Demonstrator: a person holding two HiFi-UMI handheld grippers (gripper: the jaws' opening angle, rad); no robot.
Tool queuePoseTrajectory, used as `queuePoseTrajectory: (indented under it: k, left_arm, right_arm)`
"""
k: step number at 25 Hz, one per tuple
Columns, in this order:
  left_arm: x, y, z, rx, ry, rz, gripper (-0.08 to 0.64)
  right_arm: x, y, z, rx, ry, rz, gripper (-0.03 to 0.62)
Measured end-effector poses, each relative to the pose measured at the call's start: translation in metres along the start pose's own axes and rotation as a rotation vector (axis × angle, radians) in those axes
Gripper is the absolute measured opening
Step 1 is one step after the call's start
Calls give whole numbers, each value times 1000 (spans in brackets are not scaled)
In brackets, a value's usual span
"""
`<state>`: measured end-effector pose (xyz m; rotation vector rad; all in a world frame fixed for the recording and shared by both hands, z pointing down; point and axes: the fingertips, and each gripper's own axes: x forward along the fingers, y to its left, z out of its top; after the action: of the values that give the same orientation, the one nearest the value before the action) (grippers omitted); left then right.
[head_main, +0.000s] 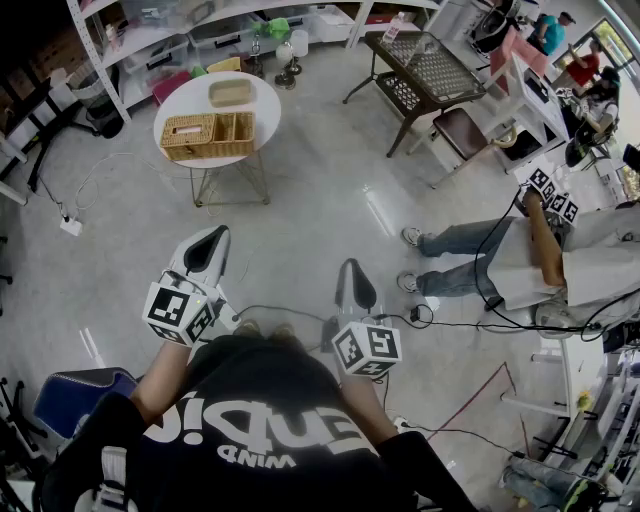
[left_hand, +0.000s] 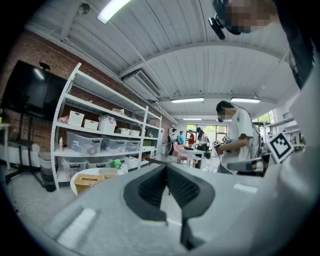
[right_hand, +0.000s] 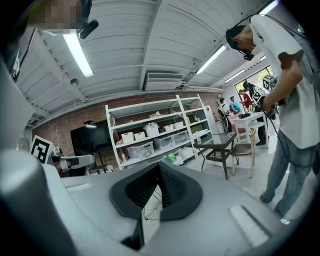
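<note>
I hold both grippers in the air above the grey floor, pointing forward. My left gripper (head_main: 208, 238) is shut with nothing between its black pads (left_hand: 150, 187); in the left gripper view its tip (left_hand: 167, 169) points toward the white shelves and a round white table (left_hand: 82, 176). My right gripper (head_main: 351, 270) is also shut and empty, its tip (right_hand: 159, 166) pointing toward a dark glass-topped table (right_hand: 215, 144). Neither gripper touches anything. The round table (head_main: 190, 95) is well ahead of the left gripper and carries a wicker basket (head_main: 210, 135) and a small wicker tray (head_main: 231, 92).
White shelving (head_main: 170, 40) with bins lines the far wall. The dark table (head_main: 425, 65) and a chair (head_main: 462, 130) stand at the back right. Another person (head_main: 530, 265) holding marker-cube grippers (head_main: 551, 195) stands to the right. Cables (head_main: 450, 325) run over the floor. A blue seat (head_main: 75, 395) is at the lower left.
</note>
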<state>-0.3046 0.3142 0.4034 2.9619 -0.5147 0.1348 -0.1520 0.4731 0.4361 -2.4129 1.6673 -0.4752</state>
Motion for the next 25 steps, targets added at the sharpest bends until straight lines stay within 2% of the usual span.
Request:
queuePoseTrajectory:
  k: [7,16,25]
  left_arm:
    - [13,-13,-8,15,-7,15,2]
    - [21,-12,-12,23,-19,78,2]
    - [80,13,-1,40,-62,70,2]
  right_arm:
    - [2,-18,2,9,-14,23,0]
    - [9,-45,-2,24,10,36,0]
    - [57,-72,-2,34,11,41,0]
